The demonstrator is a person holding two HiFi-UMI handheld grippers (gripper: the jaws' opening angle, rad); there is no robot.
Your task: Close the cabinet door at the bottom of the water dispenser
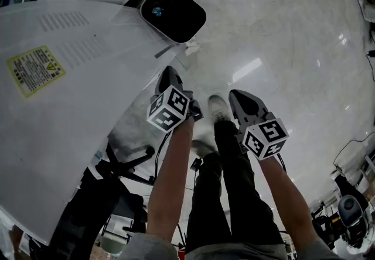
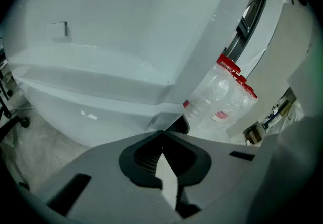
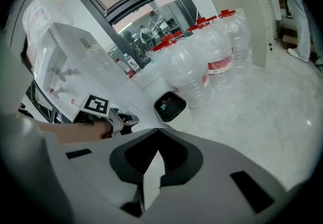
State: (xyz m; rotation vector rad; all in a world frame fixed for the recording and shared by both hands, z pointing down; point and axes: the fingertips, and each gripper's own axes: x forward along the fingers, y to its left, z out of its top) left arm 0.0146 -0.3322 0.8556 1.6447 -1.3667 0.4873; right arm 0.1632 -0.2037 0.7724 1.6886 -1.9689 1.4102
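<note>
Currently both tools are empty, jaws together; the left gripper [image 1: 169, 72] [image 2: 161, 135] points at the white water dispenser [image 1: 70, 130] [image 2: 116, 41], its tip just beside the dispenser's edge; the right gripper [image 1: 235, 96] [image 3: 159, 132] hangs over the floor [image 1: 281, 48], near a shoe [image 1: 218, 106]; can't tell the cabinet door from the plain white panels, nor whether it's closed; a bin [image 1: 173, 13] and water bottles [image 3: 202, 61] stand beside the dispenser.

The left tongs [image 1: 170, 78] and right tongs [image 1: 239, 101] are held beside the white water dispenser [image 1: 64, 118], above the glossy floor [image 1: 293, 48].
</note>
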